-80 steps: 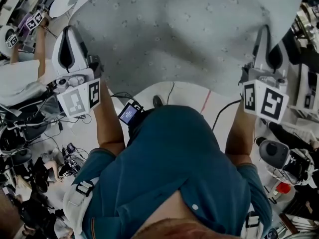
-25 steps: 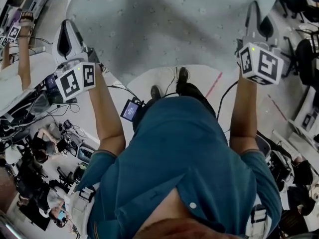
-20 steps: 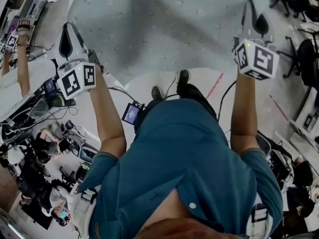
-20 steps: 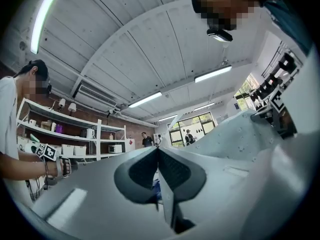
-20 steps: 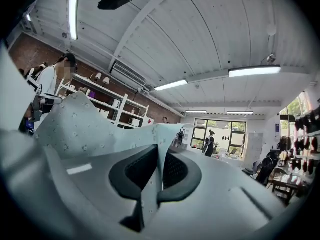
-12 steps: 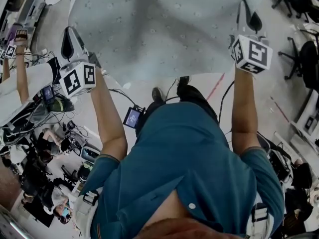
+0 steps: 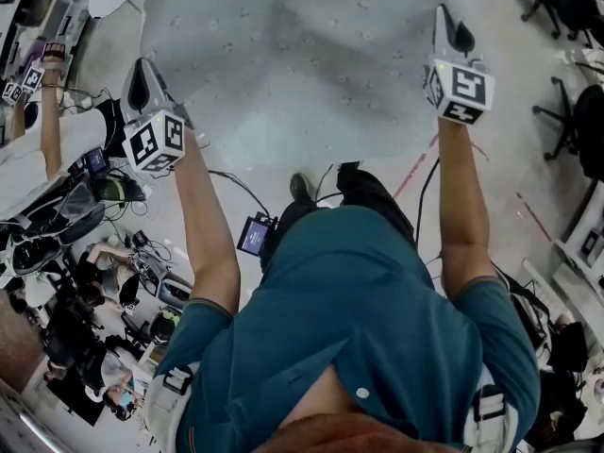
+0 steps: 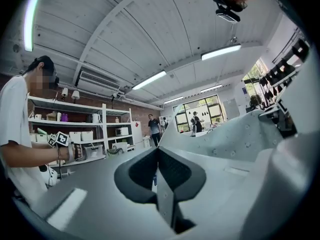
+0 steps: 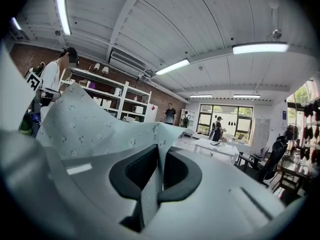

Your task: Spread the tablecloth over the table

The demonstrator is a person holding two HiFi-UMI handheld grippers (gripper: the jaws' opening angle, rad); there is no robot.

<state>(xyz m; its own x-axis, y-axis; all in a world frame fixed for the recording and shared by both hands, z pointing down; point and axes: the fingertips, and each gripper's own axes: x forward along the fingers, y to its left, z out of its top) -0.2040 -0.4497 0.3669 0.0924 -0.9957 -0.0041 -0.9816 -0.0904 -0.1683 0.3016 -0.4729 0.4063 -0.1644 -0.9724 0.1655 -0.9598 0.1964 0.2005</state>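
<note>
Both arms stretched out forward, well apart. Left gripper (image 7: 143, 81) and right gripper (image 7: 451, 34) each clamped on tablecloth (image 7: 302, 55) edge.

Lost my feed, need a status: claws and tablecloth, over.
Left claw and right claw both shut on tablecloth edge. Cloth held up, spread between them. Bystander at left, apart from cloth.

The head view is rather dim and flat, with a soft, darker shadow along a fold of the tablecloth (image 7: 283, 36) and no glare. Both gripper views are brighter, lit by long ceiling lamps (image 8: 220, 51) and by windows (image 9: 222, 118) at the far end, and the lamps burn out to pure white. These two views bend strongly toward black corners, and whatever is nearest the lens looks soft.
</note>
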